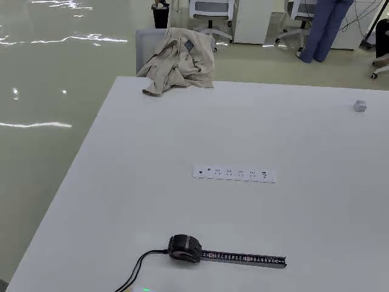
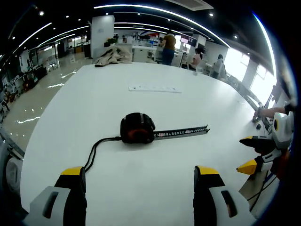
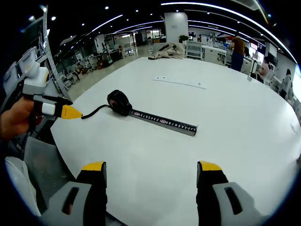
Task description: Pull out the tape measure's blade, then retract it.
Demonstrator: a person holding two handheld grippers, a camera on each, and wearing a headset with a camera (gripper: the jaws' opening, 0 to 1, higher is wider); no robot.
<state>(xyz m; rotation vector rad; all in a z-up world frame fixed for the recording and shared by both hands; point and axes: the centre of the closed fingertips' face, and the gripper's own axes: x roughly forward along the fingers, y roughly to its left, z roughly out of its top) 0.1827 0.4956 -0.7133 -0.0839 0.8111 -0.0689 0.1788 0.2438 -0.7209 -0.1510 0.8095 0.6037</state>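
Observation:
A black tape measure lies near the front edge of the white table, its blade drawn out to the right and its black wrist strap trailing left. In the left gripper view the case and blade lie ahead of my left gripper, which is open and holds nothing. From the right gripper view the case and blade lie ahead of my right gripper, also open. Both grippers stay back from the tape, off the table's near edge.
A white strip with printed marks lies mid-table. A beige jacket is heaped at the far edge over a grey chair. A small crumpled silvery object sits far right. A person stands beyond among office chairs.

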